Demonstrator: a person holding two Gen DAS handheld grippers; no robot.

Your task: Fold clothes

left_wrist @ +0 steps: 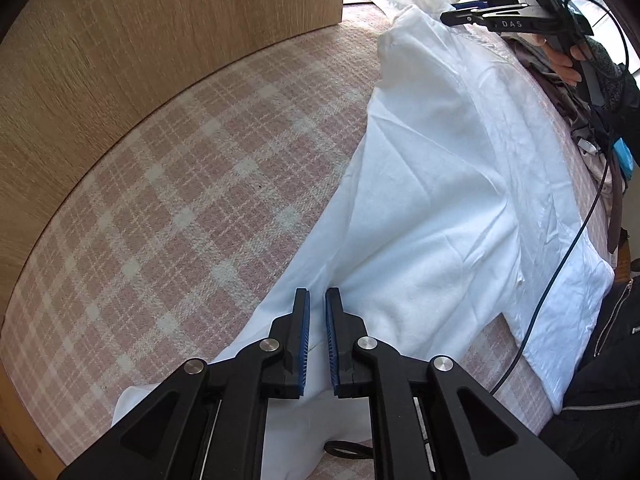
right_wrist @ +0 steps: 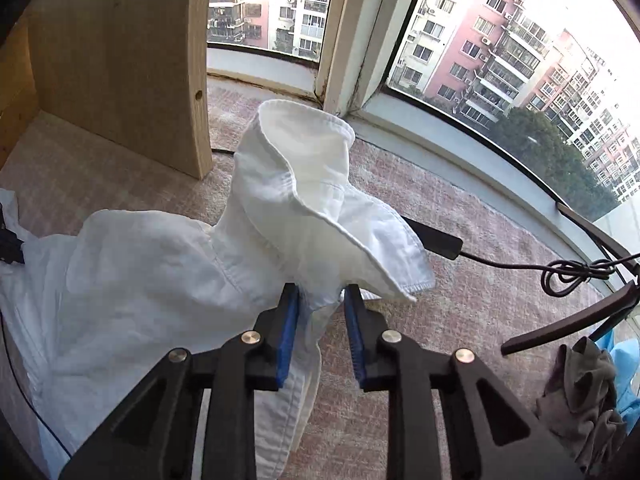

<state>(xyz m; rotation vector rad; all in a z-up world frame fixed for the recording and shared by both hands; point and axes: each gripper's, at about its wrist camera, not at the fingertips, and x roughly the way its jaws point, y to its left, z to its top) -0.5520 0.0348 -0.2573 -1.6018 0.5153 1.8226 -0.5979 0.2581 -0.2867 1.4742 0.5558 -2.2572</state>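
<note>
A white shirt lies spread along the pink checked surface. My left gripper hovers over the shirt's near edge, its jaws a narrow gap apart with shirt fabric seen below them; no cloth is clamped that I can see. My right gripper has its jaws apart around a bunched part of the shirt near the collar, which stands up in front of it. The right gripper also shows in the left wrist view at the shirt's far end.
A wooden panel stands at the left of the surface. Windows run along the far side. A black cable and a dark chair arm are at the right, with a grey and blue pile of clothes.
</note>
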